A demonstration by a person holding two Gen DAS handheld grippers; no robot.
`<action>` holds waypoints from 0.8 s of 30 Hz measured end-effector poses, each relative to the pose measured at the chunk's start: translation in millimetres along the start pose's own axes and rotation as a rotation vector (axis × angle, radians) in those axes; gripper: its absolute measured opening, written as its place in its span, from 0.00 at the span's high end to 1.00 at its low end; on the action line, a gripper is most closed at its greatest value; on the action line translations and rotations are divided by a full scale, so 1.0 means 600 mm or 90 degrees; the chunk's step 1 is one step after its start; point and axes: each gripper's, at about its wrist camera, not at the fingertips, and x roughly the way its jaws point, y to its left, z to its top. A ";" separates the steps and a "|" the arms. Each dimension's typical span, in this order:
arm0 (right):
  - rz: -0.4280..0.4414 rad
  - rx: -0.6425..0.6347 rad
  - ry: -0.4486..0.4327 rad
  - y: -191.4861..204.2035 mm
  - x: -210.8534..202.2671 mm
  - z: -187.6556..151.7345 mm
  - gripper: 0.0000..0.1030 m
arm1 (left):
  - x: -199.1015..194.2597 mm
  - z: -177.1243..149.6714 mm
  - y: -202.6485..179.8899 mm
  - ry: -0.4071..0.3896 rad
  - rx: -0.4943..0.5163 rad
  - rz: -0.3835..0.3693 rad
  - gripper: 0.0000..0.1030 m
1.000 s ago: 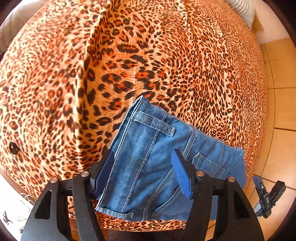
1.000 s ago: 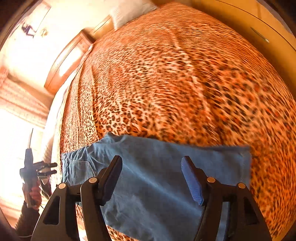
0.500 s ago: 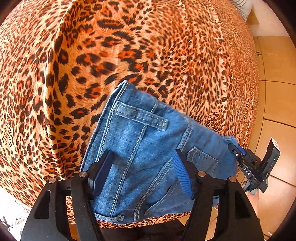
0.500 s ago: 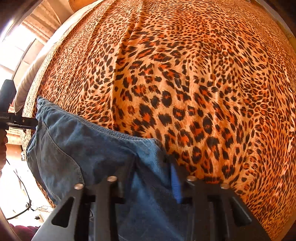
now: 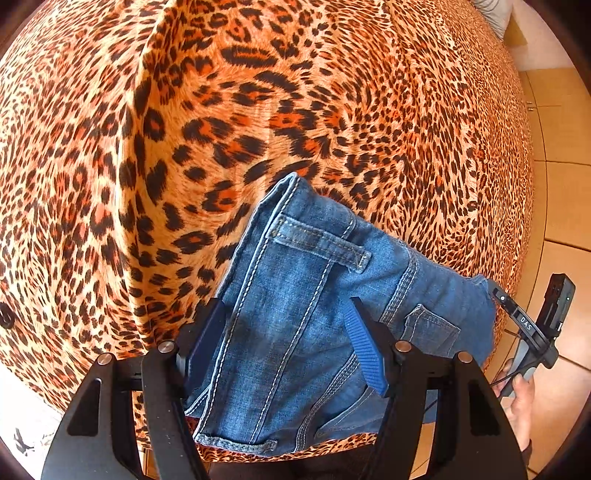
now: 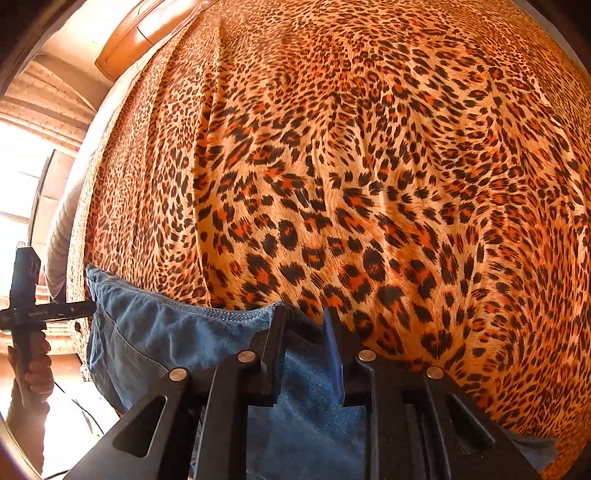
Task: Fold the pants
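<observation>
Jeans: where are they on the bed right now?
The jeans lie at the near edge of the leopard-print bedspread, low centre in both wrist views, waistband end under the left gripper, far end between the right gripper fingers.

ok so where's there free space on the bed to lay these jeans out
The leopard bedspread is bare over nearly all its width beyond the jeans, up toward the wooden headboard and pillow. It is crowded only at the near edge, where the jeans lie bunched with the left gripper over them and the right gripper at their hem.
</observation>
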 end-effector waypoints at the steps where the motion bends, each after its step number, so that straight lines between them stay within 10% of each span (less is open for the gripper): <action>1: 0.003 0.011 -0.003 0.006 0.010 0.003 0.78 | -0.004 -0.007 0.009 -0.001 -0.002 -0.004 0.36; 16: 0.039 0.080 0.009 -0.037 0.014 0.008 0.60 | 0.030 -0.044 -0.017 0.002 0.003 0.016 0.36; 18: 0.060 0.099 0.003 -0.042 0.012 0.008 0.48 | 0.031 -0.044 -0.017 0.003 0.000 0.016 0.36; 20: 0.138 0.127 0.018 -0.043 0.019 0.017 0.15 | 0.023 -0.042 -0.017 0.002 -0.004 0.014 0.36; 24: 0.067 0.009 -0.007 0.016 -0.015 0.031 0.13 | 0.007 -0.041 -0.016 -0.007 0.006 0.013 0.36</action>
